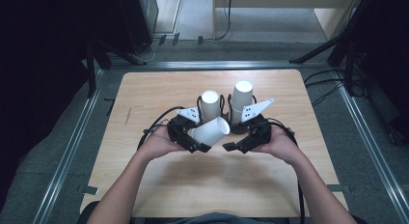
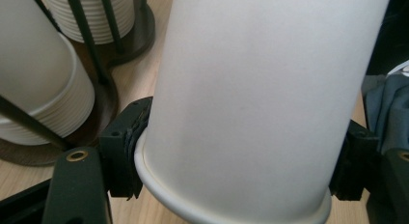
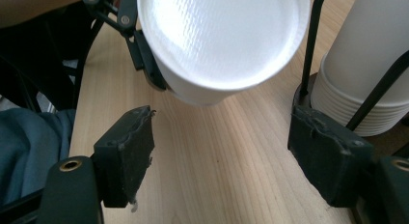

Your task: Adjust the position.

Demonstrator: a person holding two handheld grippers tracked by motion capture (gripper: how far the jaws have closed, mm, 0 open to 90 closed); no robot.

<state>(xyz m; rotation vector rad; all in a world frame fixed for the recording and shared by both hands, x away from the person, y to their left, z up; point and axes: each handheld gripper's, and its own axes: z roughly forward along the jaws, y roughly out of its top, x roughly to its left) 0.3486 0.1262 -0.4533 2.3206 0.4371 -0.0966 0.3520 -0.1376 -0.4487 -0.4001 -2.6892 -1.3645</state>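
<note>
A single white paper cup point(image 1: 211, 131) lies on its side above the wooden table point(image 1: 154, 89), gripped near its rim by my left gripper point(image 1: 195, 139). In the left gripper view the cup point(image 2: 255, 103) sits between both black pads point(image 2: 128, 151), which press on its wall. My right gripper point(image 1: 236, 146) stands open just right of the cup, nothing between its pads point(image 3: 128, 151). The right gripper view looks at the cup's closed bottom point(image 3: 224, 38). Two stacks of white cups point(image 1: 210, 104) point(image 1: 241, 99) stand upside down in black wire holders behind the grippers.
The holder bases point(image 2: 120, 35) are dark round discs on the table. One stack point(image 3: 366, 74) stands close to my right gripper's right pad. A person's forearms point(image 1: 125, 185) come in from the table's near edge. Bare wood stretches left, right and in front.
</note>
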